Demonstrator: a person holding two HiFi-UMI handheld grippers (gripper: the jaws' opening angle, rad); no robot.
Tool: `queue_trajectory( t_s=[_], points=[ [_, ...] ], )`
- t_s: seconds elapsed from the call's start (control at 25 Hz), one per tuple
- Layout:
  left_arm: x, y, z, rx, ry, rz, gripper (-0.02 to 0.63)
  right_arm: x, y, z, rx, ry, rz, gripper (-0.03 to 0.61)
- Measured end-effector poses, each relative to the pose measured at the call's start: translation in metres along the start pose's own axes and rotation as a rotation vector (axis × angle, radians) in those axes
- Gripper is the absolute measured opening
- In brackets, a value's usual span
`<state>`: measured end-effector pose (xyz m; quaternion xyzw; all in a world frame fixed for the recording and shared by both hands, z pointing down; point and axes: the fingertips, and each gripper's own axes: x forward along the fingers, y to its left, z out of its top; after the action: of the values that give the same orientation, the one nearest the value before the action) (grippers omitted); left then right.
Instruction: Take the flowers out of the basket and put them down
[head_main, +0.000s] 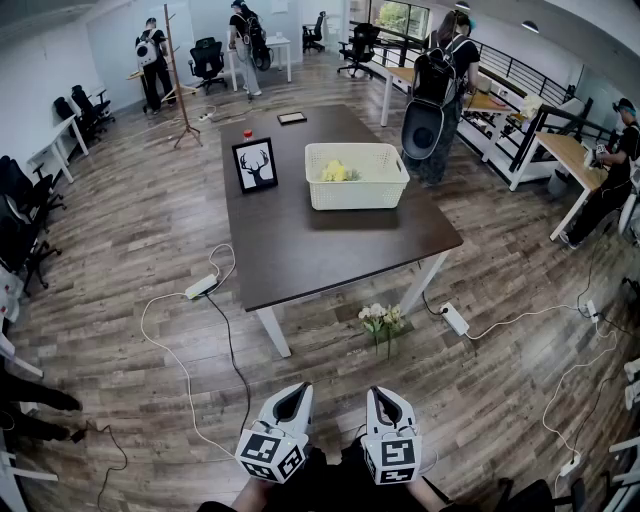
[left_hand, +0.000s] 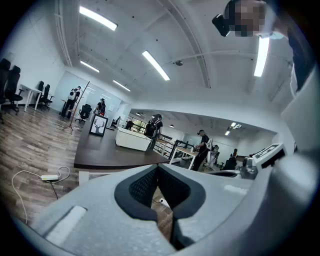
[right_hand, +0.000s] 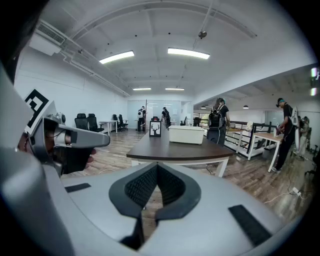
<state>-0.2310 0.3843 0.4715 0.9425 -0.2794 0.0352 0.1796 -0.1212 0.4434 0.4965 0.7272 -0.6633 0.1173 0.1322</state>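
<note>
Out on the wooden floor, a dark table (head_main: 300, 240) carries a white basket (head_main: 357, 190) towards its far right side. Some yellow flowers (head_main: 335, 172) lie inside the basket, at its left end. Just left of the basket a framed deer picture (head_main: 254, 165) stands upright on the tabletop. Down on the floor, near the table's front right leg, lies a bunch of pale flowers (head_main: 382, 318). A white power strip (head_main: 201, 286) lies by the front left corner. The person stands well back from the table, with both grippers low and side by side. The left gripper (head_main: 299, 388) has its jaws closed tip to tip, with nothing between them. The right gripper (head_main: 379, 392) is closed the same way and is just as empty. Both are well apart from the basket and from either bunch.
</note>
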Motion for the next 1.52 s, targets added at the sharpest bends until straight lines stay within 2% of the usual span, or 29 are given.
queue_trajectory(
  t_s=[0.24,0.4,0.84,1.16,1.52],
  points=[
    [-0.025,0.017,-0.006,0.008,0.02,-0.061,0.008,0.004,0.034,0.001,-0.015,-0.005,-0.026,0.005],
    [-0.033,0.031,-0.008,0.018,0.033,-0.08,0.008,0.003,0.048,-0.004,0.015,-0.01,-0.061,0.005],
    [-0.028,0.044,-0.01,0.027,0.064,-0.109,0.008,0.003,0.044,-0.014,0.084,0.007,-0.132,0.006],
    [0.001,0.067,0.004,0.022,0.048,-0.035,0.008,0.05,0.02,-0.005,0.069,0.017,-0.097,0.006],
    [0.065,0.085,0.026,0.019,0.046,0.048,0.008,0.13,-0.026,0.023,0.066,0.018,0.004,0.006]
  ],
)
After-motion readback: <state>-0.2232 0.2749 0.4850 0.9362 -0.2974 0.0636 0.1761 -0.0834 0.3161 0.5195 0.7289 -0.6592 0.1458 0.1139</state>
